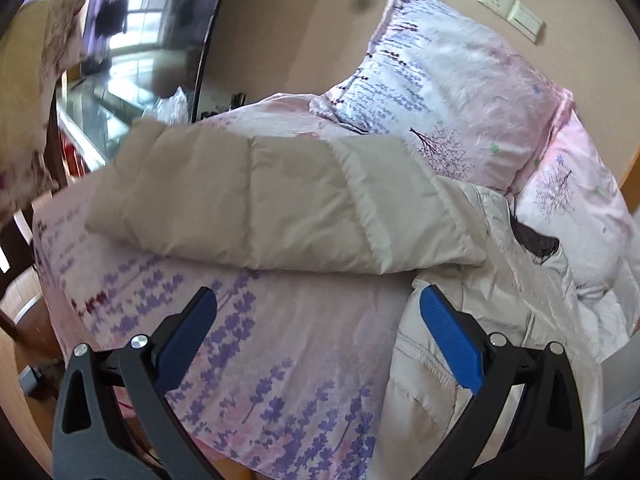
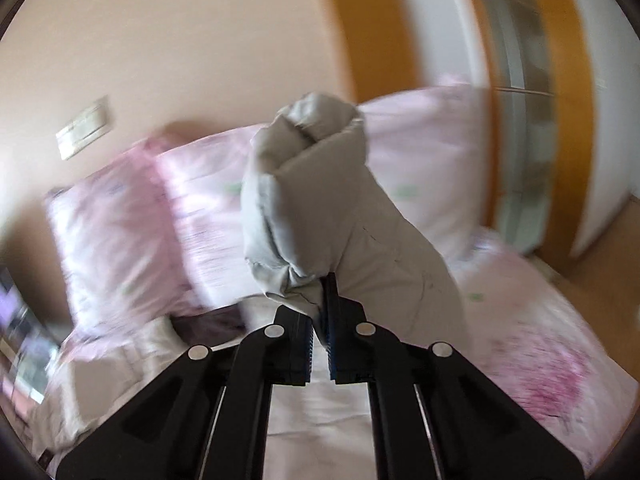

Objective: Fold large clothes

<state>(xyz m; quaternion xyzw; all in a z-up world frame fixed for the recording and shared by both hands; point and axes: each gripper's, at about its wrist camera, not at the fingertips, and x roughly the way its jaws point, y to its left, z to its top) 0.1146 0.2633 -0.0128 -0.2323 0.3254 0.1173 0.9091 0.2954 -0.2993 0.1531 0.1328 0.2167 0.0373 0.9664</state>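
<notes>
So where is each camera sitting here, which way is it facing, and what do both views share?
Left wrist: on the left tool, facing down across the bed at a beige puffer jacket and pillow; its blue-padded fingers stand open.
Right wrist: on the right tool, aimed at the wall, blurred; its fingers are shut on a bunched part of the jacket.
Shared: jacket, floral bedding, wall switches.

A home bedroom: a bed (image 1: 280,360) in floral sheets, pillows (image 1: 452,92) at its head, wall switches (image 1: 512,10) above them.
</notes>
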